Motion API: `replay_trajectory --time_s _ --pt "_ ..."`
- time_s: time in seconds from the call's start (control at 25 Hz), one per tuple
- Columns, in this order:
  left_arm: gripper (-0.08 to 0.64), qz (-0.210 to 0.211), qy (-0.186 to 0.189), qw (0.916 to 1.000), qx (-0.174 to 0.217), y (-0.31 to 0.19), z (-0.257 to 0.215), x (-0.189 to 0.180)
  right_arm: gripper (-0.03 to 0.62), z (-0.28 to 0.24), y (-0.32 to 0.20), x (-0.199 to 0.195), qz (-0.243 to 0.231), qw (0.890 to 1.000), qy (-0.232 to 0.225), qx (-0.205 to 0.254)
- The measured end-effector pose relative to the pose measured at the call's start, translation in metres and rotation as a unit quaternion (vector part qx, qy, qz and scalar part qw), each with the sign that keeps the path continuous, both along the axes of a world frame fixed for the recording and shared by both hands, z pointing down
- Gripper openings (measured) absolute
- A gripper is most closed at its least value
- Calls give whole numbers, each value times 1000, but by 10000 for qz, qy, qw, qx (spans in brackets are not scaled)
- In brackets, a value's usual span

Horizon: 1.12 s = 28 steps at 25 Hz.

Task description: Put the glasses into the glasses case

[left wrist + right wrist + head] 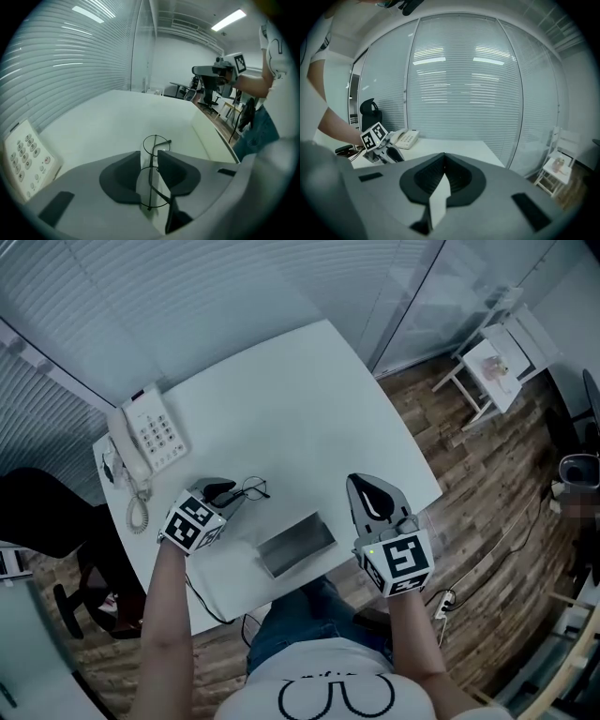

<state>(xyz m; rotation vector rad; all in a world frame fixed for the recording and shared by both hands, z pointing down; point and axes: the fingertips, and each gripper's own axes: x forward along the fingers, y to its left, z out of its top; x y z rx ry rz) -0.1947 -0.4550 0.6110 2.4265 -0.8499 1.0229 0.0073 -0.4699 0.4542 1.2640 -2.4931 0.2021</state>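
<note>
Here, the left gripper (149, 157) is straddling the glasses (156, 146) on the table (300, 399), jaws narrowly parted, while the right gripper (443, 157) is hovering with jaws together.

Left tongs (149, 154) slightly parted, tilted down; right tongs (443, 156) closed, nearly level

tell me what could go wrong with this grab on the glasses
1. The glasses are thin wire between the jaws of the left gripper: a squeeze could bend the frame, or it could slip out.
2. The case lies loose near the edge of the table, with the right gripper shut and away from it: it may slide.
</note>
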Motion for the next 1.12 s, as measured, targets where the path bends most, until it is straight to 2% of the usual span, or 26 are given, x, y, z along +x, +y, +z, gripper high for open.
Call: replay_trajectory --time_s 0.12,0.24,0.32,0.52,0.84,1.12 --pt "110 66 33 9999 92 -2 0 3 12 6 3 -1 1 9999 101 -19" --pt "32 58 17 9998 189 -3 -2 2 12 6 7 -2 0 9999 135 -5" --pt "25 83 -20 9997 207 -2 -3 2 12 3 9 -3 -16 9999 165 19" --pt "21 94 -32 9993 351 2 -17 6 12 -11 15 -2 8 9997 173 170" --pt "21 -155 355 9959 820 3 -75 6 12 -49 29 -9 30 9984 95 557" --pt "21 -124 344 9915 1252 20 -113 -1 12 -71 56 -16 185 9965 47 810"
